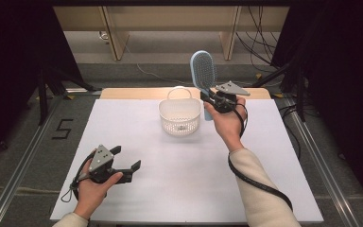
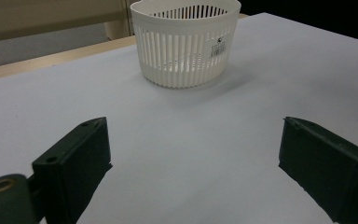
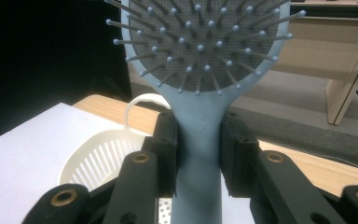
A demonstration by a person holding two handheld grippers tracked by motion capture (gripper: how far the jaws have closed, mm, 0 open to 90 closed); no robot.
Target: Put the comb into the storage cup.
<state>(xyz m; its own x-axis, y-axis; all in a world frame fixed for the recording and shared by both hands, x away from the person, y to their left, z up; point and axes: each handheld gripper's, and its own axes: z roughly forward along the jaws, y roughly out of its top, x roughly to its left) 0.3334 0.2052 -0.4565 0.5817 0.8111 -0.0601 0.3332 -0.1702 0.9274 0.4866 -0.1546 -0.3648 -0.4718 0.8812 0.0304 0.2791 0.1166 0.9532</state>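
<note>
A light blue hairbrush (image 1: pixel 203 71) stands upright above the table's far right, bristles facing the person. My right gripper (image 1: pixel 211 97) is shut on its handle, held just right of a white slatted basket (image 1: pixel 180 117). In the right gripper view the two jaws press both sides of the hairbrush's handle (image 3: pixel 198 140), and the basket (image 3: pixel 98 154) lies below and to the left. My left gripper (image 1: pixel 126 158) rests low near the table's front left, open with nothing between its jaws. In the left gripper view the basket (image 2: pixel 185 42) stands farther off, beyond the left gripper (image 2: pixel 193 154).
The white table top (image 1: pixel 170 179) has a wooden strip (image 1: pixel 132 93) along its far edge. Beyond it are wooden furniture legs (image 1: pixel 116 38) and loose cables on the floor. A thick black cable (image 1: pixel 260 184) trails along the right forearm.
</note>
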